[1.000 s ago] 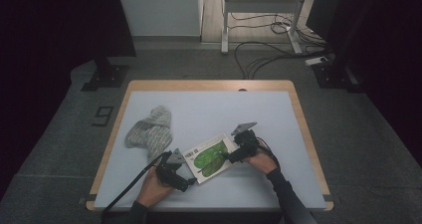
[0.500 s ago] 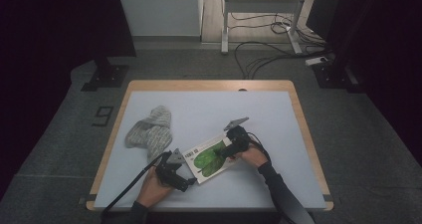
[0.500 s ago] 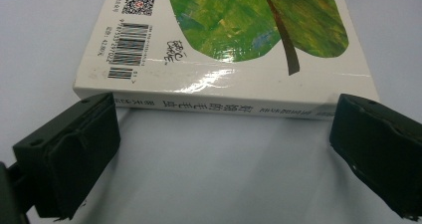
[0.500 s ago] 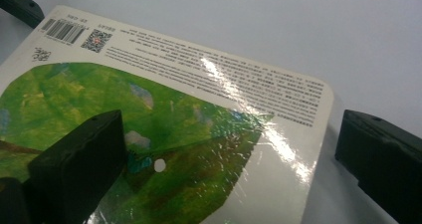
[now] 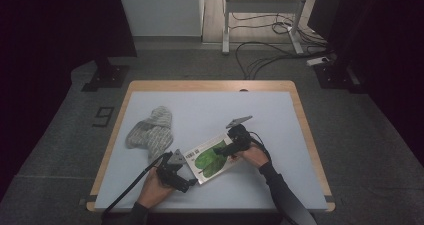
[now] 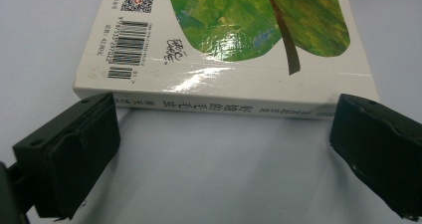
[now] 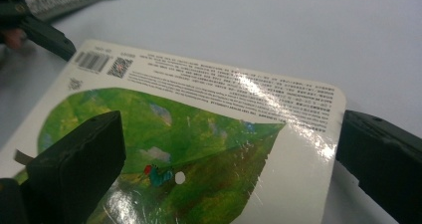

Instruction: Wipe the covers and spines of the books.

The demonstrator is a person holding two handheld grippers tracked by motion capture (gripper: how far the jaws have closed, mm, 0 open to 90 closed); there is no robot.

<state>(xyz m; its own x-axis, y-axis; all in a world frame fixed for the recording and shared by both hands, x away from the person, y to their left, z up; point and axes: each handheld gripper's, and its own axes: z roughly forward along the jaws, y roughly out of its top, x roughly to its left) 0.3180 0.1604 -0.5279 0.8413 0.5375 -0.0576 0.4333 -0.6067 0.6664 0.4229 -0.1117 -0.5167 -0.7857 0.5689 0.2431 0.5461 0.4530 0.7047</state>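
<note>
A grey knitted cloth (image 5: 150, 131) is seen at table left. The left gripper (image 5: 176, 174), jaws wide, is set at the spine of the white glossy book with a green leaf cover (image 5: 211, 158), lying front-centre. The right gripper (image 5: 231, 149), jaws wide, straddles its corner.

Closed white book (image 5: 212, 157), green leaf on cover, barcode corner, lying flat on table, slightly askew

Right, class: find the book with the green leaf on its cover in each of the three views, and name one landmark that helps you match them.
High view: the book lies near the table's front edge, between the two grippers.
Left gripper view: it spans the upper half, spine towards the open jaws.
Right gripper view: it covers the lower left, one corner between the open jaws.
Shared landmark: the barcode at one corner of the cover.
</note>
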